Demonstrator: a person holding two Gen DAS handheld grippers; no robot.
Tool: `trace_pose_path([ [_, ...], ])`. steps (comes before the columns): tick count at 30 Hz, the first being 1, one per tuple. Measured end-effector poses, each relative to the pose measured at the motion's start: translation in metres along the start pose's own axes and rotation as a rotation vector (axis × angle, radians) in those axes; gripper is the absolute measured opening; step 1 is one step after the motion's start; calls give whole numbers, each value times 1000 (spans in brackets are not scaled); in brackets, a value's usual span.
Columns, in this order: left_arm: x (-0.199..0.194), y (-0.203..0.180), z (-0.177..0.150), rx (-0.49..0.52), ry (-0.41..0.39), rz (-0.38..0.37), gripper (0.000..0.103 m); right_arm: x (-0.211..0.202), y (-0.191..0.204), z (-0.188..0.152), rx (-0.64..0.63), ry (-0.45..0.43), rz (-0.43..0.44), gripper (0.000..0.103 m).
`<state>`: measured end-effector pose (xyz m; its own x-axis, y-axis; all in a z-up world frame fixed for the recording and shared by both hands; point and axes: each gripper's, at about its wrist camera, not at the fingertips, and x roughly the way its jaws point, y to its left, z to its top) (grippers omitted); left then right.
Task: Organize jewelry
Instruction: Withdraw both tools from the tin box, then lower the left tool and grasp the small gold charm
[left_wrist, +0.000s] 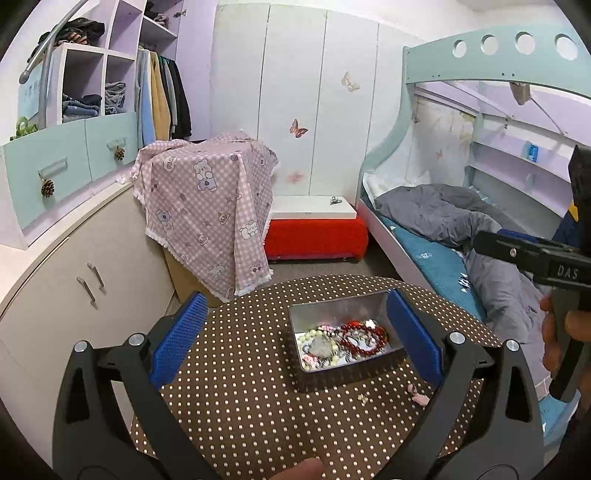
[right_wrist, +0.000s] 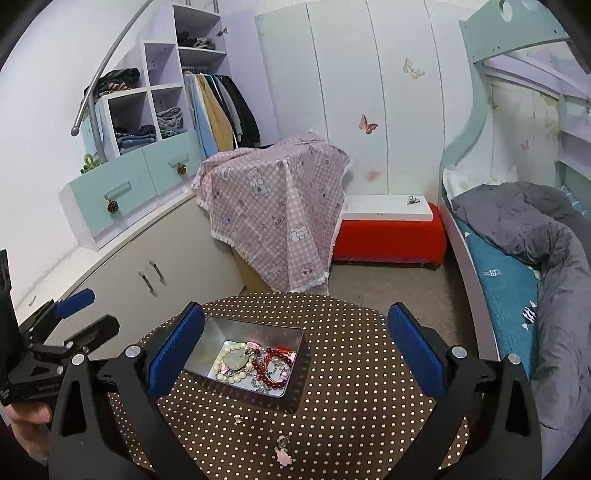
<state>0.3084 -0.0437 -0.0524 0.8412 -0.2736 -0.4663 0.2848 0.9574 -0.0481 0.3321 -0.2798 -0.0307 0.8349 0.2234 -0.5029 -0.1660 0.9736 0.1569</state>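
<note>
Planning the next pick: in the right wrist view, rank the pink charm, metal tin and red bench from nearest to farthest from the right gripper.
1. Pink charm, on the dotted tablecloth, nearest.
2. Metal tin, mid-table, left of centre.
3. Red bench, across the floor by the wardrobe.

**Even indoor light, strong fisheye bending**

Both views are bright with soft, diffuse light and weak shadows. The metal tin (right_wrist: 291, 373) shows pale reflections inside. Straight wardrobe doors (left_wrist: 291, 92) curve near the edges, the corners are black, and fine detail looks slightly soft.
</note>
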Motion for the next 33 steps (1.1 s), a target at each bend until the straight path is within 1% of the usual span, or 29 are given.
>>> trace_pose_path([
  [7, -17, -1, -11, -12, -8, 5, 95, -18, 4, -10, 12, -20, -5, 96],
  [16, -18, -8, -26, -9, 13, 3, 95, -29, -1, -31, 38, -9, -17, 96],
  [21, -18, -16, -36, -2, 30, -11, 95, -33, -4, -41, 43, -2, -31, 96],
  [25, -13, -24, -46, 30, 49, 7, 95, -34, -7, -52, 48, 15, -31, 96],
  [33, 3, -36, -68, 55, 116, -20, 95, -25, -16, -83, 63, 85, -27, 96],
])
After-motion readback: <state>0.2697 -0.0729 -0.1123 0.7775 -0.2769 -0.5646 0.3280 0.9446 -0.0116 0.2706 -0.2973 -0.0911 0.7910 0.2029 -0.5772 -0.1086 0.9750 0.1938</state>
